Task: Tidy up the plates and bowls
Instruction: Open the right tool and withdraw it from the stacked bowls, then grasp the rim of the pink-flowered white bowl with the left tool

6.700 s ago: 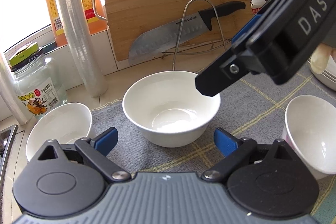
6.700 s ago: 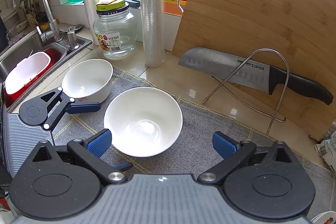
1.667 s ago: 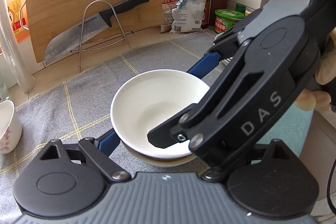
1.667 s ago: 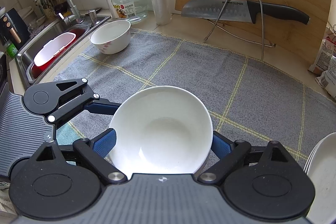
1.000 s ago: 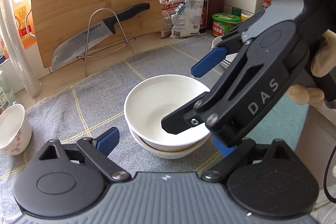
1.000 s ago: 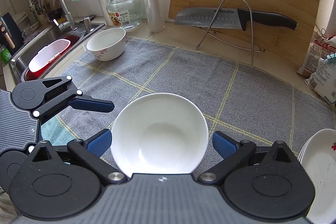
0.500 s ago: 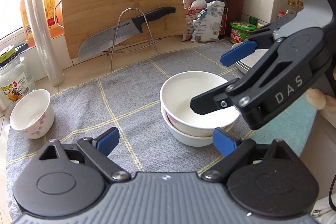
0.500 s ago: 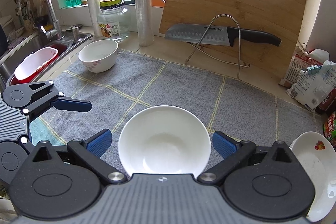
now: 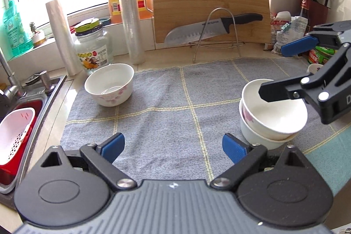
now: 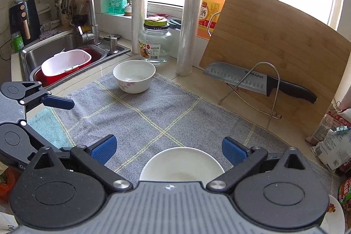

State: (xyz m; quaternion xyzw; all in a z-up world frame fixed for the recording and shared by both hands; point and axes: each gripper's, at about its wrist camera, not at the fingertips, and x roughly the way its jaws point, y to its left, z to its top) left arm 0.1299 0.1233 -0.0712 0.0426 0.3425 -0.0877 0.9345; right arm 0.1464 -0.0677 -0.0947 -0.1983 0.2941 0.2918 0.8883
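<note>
Two white bowls sit stacked (image 9: 272, 120) on the grey checked mat (image 9: 166, 106) at the right; the top one also shows in the right wrist view (image 10: 182, 166). A third white bowl with pink flowers (image 9: 109, 87) stands alone at the mat's far left, seen also in the right wrist view (image 10: 134, 75). My left gripper (image 9: 173, 145) is open and empty over the mat's middle. My right gripper (image 10: 169, 149) is open and empty, raised just above and behind the stack; its fingers (image 9: 274, 91) hang over the stack.
A plate (image 10: 334, 216) lies at the near right edge. A knife on a wire rack (image 9: 212, 29) leans on a bamboo board (image 9: 210, 3) at the back. A glass jar (image 9: 93, 48), wrap rolls (image 9: 129, 21), food packets (image 10: 333, 139) and the sink (image 10: 63, 54) with a red basin border the mat.
The bowl was set into the other bowl and released. Both grippers have since pulled back and up from the stack; the left view has swung left toward the lone bowl.
</note>
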